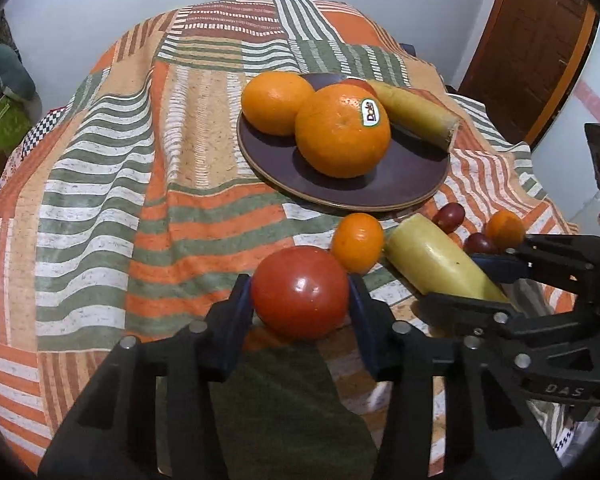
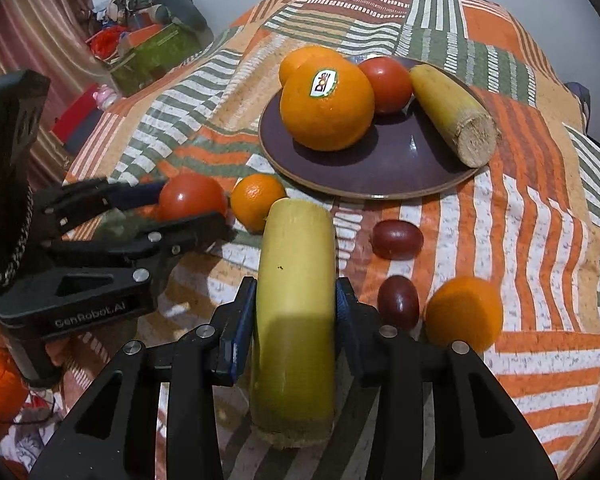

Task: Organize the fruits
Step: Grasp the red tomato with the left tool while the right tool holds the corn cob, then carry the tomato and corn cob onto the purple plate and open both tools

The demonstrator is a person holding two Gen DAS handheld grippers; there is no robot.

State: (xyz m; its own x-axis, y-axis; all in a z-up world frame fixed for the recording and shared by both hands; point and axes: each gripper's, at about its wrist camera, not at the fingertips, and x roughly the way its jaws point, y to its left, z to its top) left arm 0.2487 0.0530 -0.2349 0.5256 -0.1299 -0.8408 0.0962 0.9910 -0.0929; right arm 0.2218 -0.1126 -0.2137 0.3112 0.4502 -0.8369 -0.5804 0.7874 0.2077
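Left wrist view: our left gripper (image 1: 300,292) clamps the tomato (image 1: 300,292), right gripper (image 2: 296,300) clamps the yellow stalk (image 2: 296,280); lift both clear, set gently into the plate's (image 2: 380,176) bare front.

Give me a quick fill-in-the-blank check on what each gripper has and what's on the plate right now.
1. The left gripper is shut on a ____.
2. The right gripper is shut on a yellow-green ____ piece.
3. The big orange nearest the camera on the purple plate carries a sticker reading ____.
4. Loose on the tablecloth to the right of the right gripper lie ____ dark red grapes.

Missing words: tomato; sugarcane; Dole; two
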